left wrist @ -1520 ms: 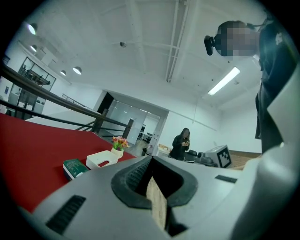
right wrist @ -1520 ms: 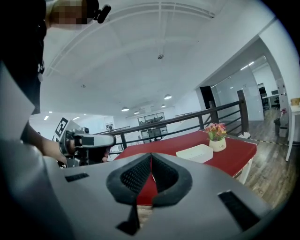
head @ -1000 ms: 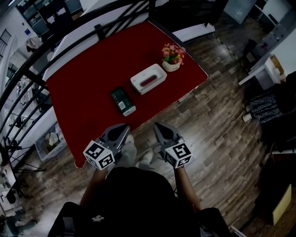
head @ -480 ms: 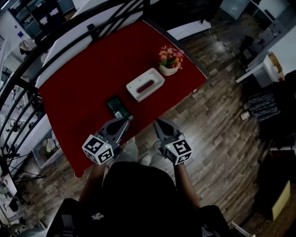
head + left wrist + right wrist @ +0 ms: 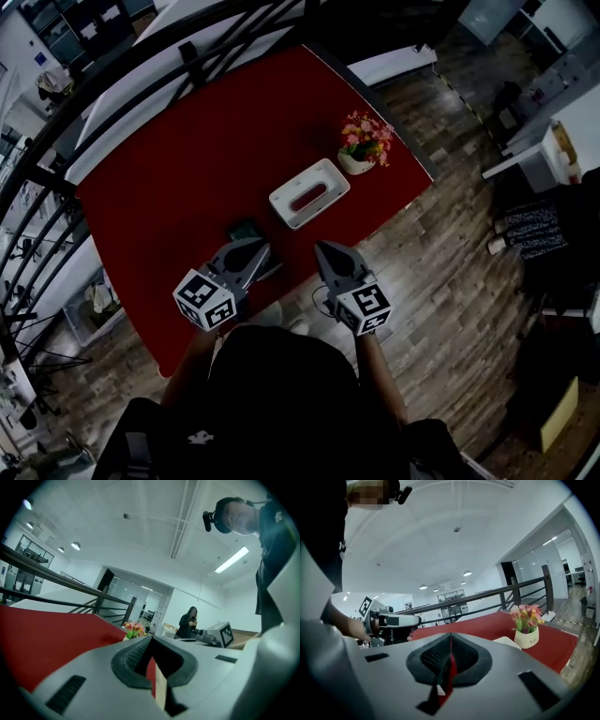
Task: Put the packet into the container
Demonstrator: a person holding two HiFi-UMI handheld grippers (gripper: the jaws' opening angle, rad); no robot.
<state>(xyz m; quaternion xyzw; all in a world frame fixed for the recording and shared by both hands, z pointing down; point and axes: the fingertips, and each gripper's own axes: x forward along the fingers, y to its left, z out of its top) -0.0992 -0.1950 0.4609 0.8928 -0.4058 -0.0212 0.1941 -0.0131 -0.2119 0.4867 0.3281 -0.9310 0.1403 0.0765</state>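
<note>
A dark green packet [image 5: 246,228] lies on the red table [image 5: 178,178], near its front edge. The tip of my left gripper [image 5: 260,250] covers its near end, and I cannot tell whether they touch. Further right stands the white oblong container [image 5: 309,192], with something red inside. My right gripper [image 5: 323,249] hovers over the table's front edge, short of the container. Both pairs of jaws meet at the tips with nothing between them, in the left gripper view [image 5: 151,638] and the right gripper view [image 5: 451,635]. The container's rim [image 5: 506,641] shows just past the right jaws.
A small pot of pink flowers [image 5: 366,145] stands behind the container at the table's right corner. A black railing [image 5: 56,141] runs along the table's far and left sides. Wooden floor [image 5: 441,234] lies to the right. A person [image 5: 189,622] stands far off.
Both grippers have come forward to the table's front edge. The left gripper's tip now overlaps the packet's near end, which lay fully in sight a second ago.
</note>
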